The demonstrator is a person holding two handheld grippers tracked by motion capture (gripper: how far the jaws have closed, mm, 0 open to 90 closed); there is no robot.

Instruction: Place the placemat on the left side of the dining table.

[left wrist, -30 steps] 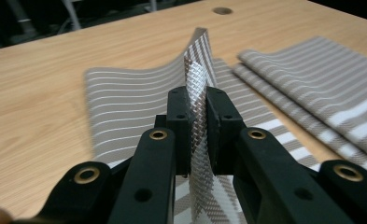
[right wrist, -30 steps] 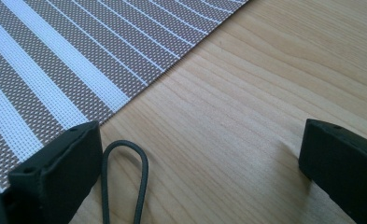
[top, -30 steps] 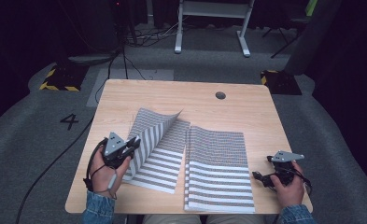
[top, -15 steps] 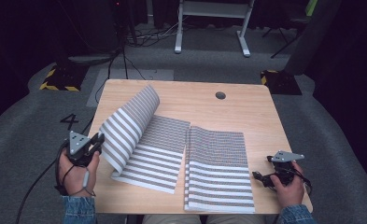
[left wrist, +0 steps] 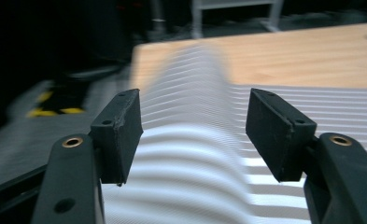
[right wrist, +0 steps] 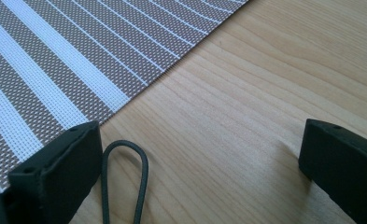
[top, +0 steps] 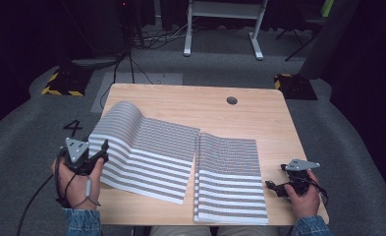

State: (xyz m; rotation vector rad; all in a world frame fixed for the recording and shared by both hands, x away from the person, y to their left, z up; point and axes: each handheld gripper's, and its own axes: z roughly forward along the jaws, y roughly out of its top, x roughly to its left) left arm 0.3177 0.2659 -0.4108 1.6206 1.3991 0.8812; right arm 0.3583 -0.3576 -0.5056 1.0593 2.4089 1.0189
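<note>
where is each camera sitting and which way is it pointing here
High view: above the person's side, looking forward and down on the table; shows both hands, left tongs and right tongs.
Left gripper view: rides the left tongs, jaws apart, facing the rippled striped mat.
Right gripper view: rides the right tongs, jaws apart, facing bare wood and the flat striped mat.
Shared: both mats appear from above.

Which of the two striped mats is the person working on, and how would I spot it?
Start at the wooden table: two striped mats lie side by side. It is the left mat, by the left tongs, which stand open. Unlike the flat right mat, its far left corner humps up off the table.
</note>
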